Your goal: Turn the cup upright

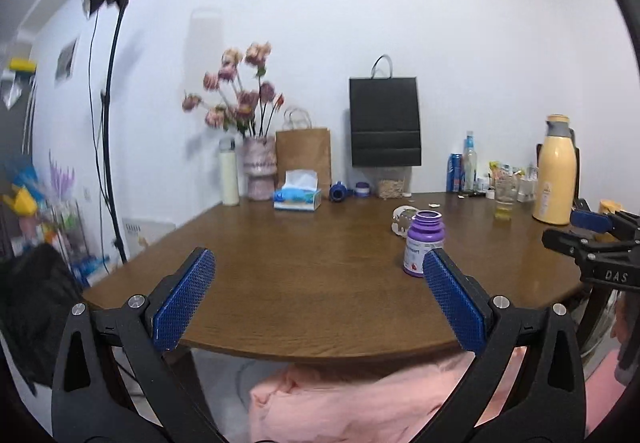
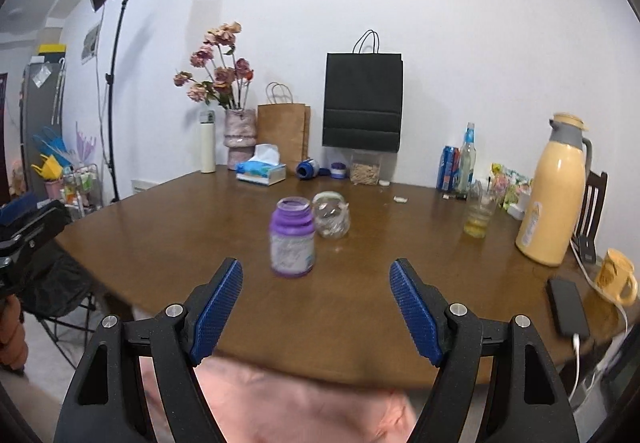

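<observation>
Brown wood fills the table (image 2: 360, 303) in front of us, with a white wall behind. We hold the left gripper (image 1: 318, 283) and right gripper (image 2: 316, 295) near the table's front edge, each with its fingers spread wide and nothing between them. Our clear cup (image 2: 331, 215) lies tipped on its side mid-table, just behind the upright purple bottle (image 2: 292, 239).

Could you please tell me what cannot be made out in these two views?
- Purple bottle: label blurred in the right wrist view; partly behind the left tool finger in the left.
- Clear cup: lying over; mostly behind the bottle in the left view.
- Right tool: open.
</observation>
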{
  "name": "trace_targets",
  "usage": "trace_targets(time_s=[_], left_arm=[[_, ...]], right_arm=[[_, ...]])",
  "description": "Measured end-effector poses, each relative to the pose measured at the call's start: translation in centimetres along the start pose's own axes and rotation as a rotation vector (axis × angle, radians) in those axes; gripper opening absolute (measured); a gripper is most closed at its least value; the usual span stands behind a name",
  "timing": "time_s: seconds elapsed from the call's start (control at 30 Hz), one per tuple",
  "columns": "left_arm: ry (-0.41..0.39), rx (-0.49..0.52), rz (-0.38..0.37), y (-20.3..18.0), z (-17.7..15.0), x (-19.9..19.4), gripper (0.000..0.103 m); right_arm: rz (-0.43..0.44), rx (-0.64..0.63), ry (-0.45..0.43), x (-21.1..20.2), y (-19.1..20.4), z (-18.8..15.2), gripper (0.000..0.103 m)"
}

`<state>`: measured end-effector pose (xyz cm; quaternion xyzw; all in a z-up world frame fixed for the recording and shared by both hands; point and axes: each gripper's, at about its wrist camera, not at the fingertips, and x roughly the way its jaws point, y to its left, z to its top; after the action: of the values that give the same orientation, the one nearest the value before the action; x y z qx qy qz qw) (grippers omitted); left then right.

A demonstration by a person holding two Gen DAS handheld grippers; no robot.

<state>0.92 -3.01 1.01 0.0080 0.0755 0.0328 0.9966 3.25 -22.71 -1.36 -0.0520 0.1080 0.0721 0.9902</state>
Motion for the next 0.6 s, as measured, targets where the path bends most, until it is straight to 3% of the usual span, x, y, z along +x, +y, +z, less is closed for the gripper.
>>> trace_targets(time_s=[0.1, 0.17, 0.37, 0.6], left_arm=[[0.032, -0.006, -0.017, 0.1, -0.3, -0.9, 0.103], [0.045, 0.014, 0.011, 0.1, -0.5, -1.2, 0.103], [0.058, 0.001, -0.001, 0.5, -0.6, -0.8, 0.103], [0.052, -0.003, 0.010, 0.7, -0.7, -1.1, 0.103]], right_arm=[[0.017, 0.047, 0.035, -1.8, 0.8, -1.6, 0.081], [0.030, 0.075, 0.039, -2.7, 0.9, -2.3, 0.081], [0.052, 0.118, 0.062, -2.1, 0.6, -2.6, 0.081], [0.052, 0.082, 0.045, -2.5, 1.2, -2.5, 0.081]])
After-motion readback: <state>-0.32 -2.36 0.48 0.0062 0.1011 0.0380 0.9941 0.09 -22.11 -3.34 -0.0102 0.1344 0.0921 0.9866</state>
